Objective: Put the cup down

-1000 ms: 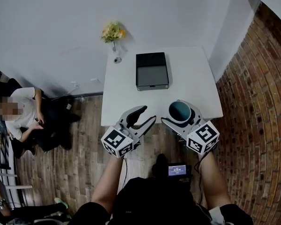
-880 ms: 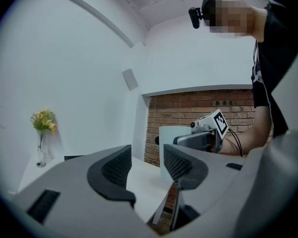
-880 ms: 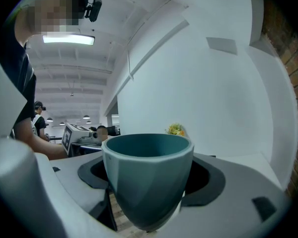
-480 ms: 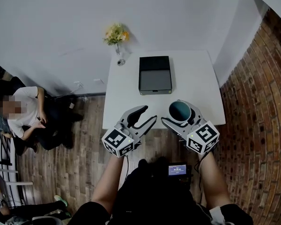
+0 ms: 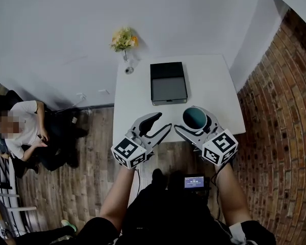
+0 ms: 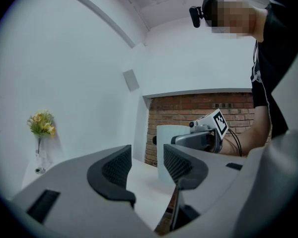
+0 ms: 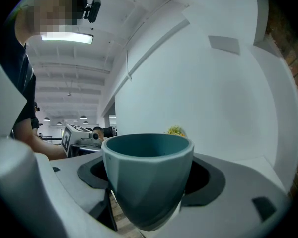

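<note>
Right gripper [image 5: 188, 120]: jaws spread wide and clamped round a teal cup [image 7: 148, 177], one on each side just under the rim. The cup is upright and looks empty. Left gripper [image 5: 163, 122]: jaws partly open with nothing between them and touching nothing. It is held level beside the right gripper, near but apart.

A person stands at the near edge of a white table [image 5: 137, 101] set in a corner, with a white wall behind it and a brick wall [image 5: 275, 111] to its right. A dark shallow box [image 5: 168, 83] sits in the middle of the table toward the far side. A small vase of flowers [image 5: 123, 37] stands at the far left corner. The near half of the tabletop is bare. Another person [image 5: 20, 131] sits on the floor to the left, well apart from the table.

The cup hangs in the air roughly over the table's front edge, on the right-hand side. The right gripper view shows floorboards beneath it, so it rests on nothing.

By my reading, the step in hand is carrying the cup to the table; it has not been set down. The next move calls for bringing it further over the bare top, short of the box, and lowering it until the base sits flat. Then the jaws should open a little wider and draw back level, so the cup is not tipped. The left gripper seems to have no part in this.
</note>
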Tool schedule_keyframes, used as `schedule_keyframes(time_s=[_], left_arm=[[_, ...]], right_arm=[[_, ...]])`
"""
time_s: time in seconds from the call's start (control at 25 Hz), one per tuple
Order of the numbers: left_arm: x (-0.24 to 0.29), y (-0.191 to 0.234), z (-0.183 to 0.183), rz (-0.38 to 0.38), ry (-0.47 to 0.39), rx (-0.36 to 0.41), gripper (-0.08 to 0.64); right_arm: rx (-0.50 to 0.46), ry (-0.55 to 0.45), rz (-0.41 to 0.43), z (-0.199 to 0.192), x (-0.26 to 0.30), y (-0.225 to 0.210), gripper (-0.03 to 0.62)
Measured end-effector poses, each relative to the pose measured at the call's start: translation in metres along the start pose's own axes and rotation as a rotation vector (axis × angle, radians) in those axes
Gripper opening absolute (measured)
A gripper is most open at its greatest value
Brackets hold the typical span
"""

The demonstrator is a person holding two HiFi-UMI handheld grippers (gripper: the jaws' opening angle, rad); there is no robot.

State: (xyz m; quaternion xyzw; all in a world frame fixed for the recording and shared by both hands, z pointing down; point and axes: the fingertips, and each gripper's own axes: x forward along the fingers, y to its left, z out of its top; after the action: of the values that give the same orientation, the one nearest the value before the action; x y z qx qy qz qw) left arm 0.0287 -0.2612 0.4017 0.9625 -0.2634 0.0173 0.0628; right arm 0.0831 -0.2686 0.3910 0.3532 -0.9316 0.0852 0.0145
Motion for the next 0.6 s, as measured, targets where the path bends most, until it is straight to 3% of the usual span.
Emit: schedule_keyframes(time_s=[0.6], left_arm=[[0.007,0.030,-0.003,-0.020,-0.019,-0.020,0.196]], right_arm=[[0.001,0.009,-0.038,-0.005,0.030,-0.021,0.400]])
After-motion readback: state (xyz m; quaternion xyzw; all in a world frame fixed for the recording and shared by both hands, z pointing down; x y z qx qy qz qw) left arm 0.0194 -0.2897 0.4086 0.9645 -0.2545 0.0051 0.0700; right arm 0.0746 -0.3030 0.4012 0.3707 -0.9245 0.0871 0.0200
